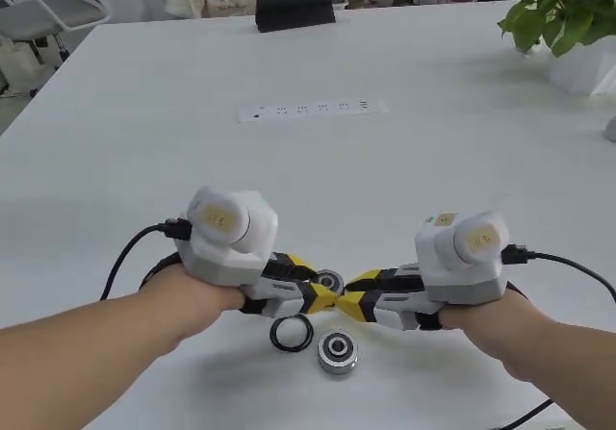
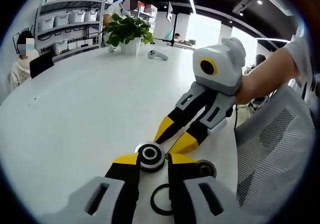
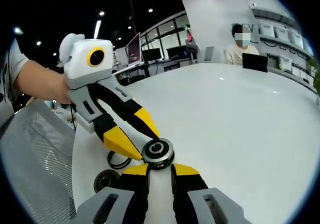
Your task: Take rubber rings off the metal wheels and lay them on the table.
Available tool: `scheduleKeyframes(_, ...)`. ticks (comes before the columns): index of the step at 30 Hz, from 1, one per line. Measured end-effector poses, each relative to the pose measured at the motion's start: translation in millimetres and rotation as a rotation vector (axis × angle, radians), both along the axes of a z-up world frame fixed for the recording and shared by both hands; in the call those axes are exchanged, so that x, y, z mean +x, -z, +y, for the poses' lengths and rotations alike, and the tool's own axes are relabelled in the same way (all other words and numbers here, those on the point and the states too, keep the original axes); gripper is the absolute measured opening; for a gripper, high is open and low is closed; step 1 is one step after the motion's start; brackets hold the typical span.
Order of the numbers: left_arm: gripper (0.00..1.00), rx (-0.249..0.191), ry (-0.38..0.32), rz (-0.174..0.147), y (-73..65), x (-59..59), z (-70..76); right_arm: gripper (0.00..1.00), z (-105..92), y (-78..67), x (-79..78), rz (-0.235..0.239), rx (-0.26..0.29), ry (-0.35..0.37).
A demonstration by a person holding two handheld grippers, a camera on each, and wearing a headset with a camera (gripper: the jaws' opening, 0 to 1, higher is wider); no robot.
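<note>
We see the left gripper point(image 2: 151, 161) with its 2 jaws clamped on a small metal wheel with a black rubber rim point(image 2: 150, 156), over the white table point(image 1: 289, 161). The right gripper point(image 3: 160, 170) meets it tip to tip, jaws narrowly apart at the wheel's edge; we cannot tell whether they grip. 1 loose black rubber ring point(image 1: 274, 335) and 1 bare metal wheel point(image 1: 337, 350) lie side by side on the table, partly hidden behind the jaws in both gripper views.

Wheel point(image 1: 329, 281) between left claw point(image 1: 321, 294), right claw point(image 1: 349, 292)
</note>
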State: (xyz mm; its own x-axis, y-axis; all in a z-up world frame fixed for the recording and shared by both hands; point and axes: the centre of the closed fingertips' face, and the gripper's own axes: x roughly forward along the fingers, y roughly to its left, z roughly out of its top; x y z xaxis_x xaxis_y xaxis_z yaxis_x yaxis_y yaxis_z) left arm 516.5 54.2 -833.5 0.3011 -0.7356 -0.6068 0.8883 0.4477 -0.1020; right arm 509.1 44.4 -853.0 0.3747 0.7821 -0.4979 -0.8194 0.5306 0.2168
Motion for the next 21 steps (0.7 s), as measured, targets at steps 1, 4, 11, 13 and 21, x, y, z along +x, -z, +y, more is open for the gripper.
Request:
scheduleKeyframes(1, 0.15, 0.003, 0.003, -0.004, 0.1, 0.2, -0.2, 0.14, -0.1, -0.1, -0.2, 0.000, 0.000, 0.001)
scheduleKeyframes(4, 0.14, 0.026, 0.020, -0.034, 1.0, -0.3, -1.9, 0.14, -0.2, -0.3, -0.2, -0.001, 0.002, 0.002)
scheduleKeyframes(11, 0.14, 0.089, 0.068, -0.103, 3.0, -0.3, -5.7, 0.13, -0.1, -0.2, 0.2, -0.005, -0.003, 0.001)
scheduleKeyframes(13, 0.14, 0.086, 0.064, -0.097, 3.3, 1.1, -5.8, 0.13, -0.1, -0.1, 0.3, -0.008, -0.007, 0.000)
scheduleKeyframes(21, 0.13, 0.074, 0.057, -0.086, 3.1, 1.4, -5.0, 0.11, 0.6, 0.3, 0.2, -0.012, -0.007, 0.004)
